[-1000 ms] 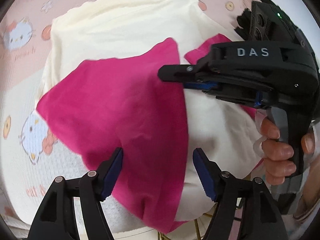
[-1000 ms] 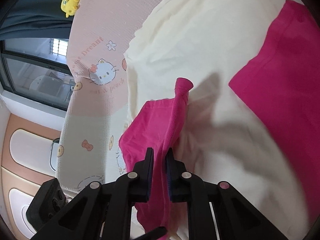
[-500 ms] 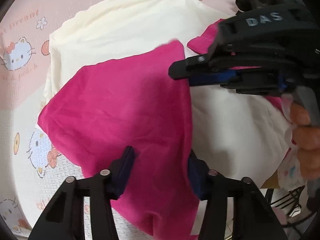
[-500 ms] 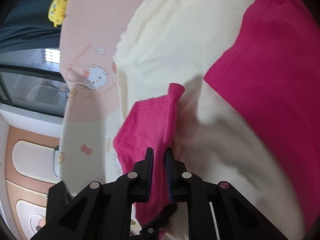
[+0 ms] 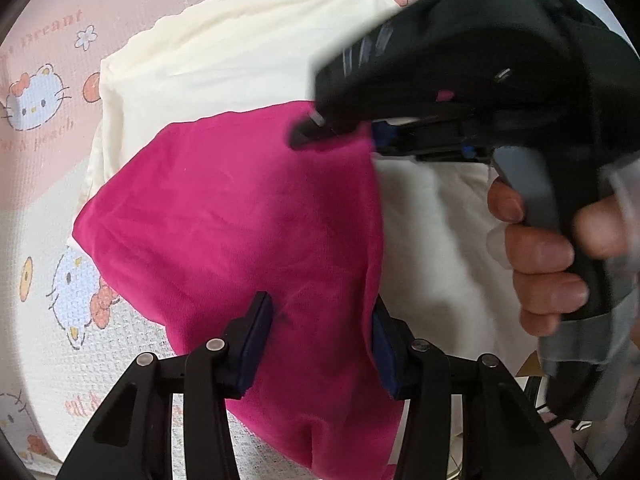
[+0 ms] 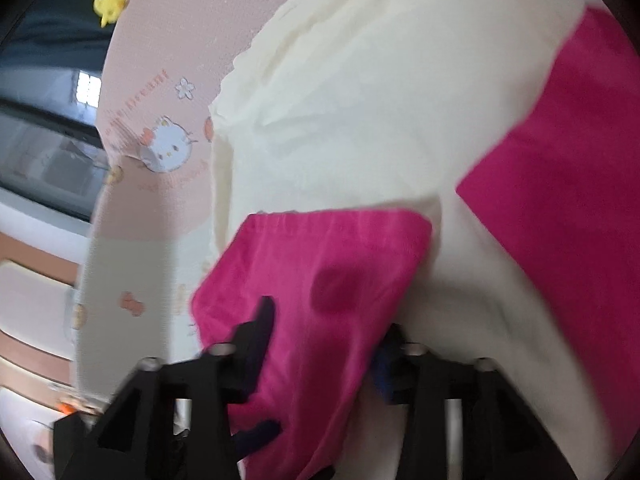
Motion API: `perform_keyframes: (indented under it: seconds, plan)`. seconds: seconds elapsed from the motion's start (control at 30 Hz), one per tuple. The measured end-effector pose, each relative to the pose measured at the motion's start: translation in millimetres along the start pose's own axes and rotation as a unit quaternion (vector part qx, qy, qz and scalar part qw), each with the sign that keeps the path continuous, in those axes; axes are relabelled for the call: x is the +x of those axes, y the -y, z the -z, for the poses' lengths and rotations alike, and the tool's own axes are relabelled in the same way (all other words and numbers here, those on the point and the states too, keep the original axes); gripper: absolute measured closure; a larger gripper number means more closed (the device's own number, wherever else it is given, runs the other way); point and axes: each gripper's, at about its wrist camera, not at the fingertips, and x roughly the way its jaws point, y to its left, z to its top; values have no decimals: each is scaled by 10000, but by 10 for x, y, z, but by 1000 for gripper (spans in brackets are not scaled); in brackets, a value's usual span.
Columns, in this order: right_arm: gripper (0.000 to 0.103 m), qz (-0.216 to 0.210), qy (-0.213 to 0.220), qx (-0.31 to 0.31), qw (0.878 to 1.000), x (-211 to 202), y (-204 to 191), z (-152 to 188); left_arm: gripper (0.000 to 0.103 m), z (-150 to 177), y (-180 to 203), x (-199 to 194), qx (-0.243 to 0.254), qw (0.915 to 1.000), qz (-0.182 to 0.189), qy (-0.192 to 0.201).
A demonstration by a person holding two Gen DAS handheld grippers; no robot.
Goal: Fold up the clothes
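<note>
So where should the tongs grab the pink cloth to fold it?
Probably its near edge, coming in from the near side. The pink cloth bunches into a soft ridge right between the open fingers of the left tongs, so closing there should pinch it. Its far part lies flat on the cream garment and looks harder to pinch.

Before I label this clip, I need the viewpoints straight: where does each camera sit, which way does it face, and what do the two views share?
Left wrist: on the left tool, facing forward and down at the pink garment on the cream garment; right tool and hand show.
Right wrist: on the right tool, facing down at a pink fold, cream cloth and cartoon-cat sheet.
Shared: both garments and the sheet.
</note>
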Motion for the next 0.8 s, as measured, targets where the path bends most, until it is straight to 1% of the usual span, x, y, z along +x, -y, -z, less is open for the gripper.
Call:
perform_keyframes:
  seconds: [0.03,0.1,0.17,0.33,0.37,0.47,0.57,0.67,0.77,0.8]
  plan:
    - [95,145,27,-102,9998,11,-24,8,59,12,4,-10,11,10000,-3,10]
    - [96,434,101,-314,9985,19,-74,23,61,31,2,-38,-19,10000,5,1]
    - [99,715,320,-577,9953,-84,-137,28,62,50,-13,-80,-124,9999,67,-41]
    - [101,1375,843,-1195,9796,-338,-285,38,62,95,-28,-199,-299,9991,309,-42]
    - [101,1357,860,-1185,9799,-383,-274,27,62,106,-21,-217,-312,9989,359,-37]
    - [101,1238,816,-1033,9835,-495,-189,8,62,131,31,-224,-228,9994,257,-87]
    - [101,1151,598,-956,9869,-539,-135,14,62,138,64,-257,-209,9995,232,-72]
    - [100,1258,412,-1030,9858,-557,-132,58,61,138,34,-304,-434,9983,382,-89]
    - [99,1345,237,-1130,9842,-585,-134,109,51,151,-60,-366,-836,9940,704,-98]
    - [99,1286,235,-1122,9850,-617,-125,131,46,161,-105,-412,-985,9915,848,-66]
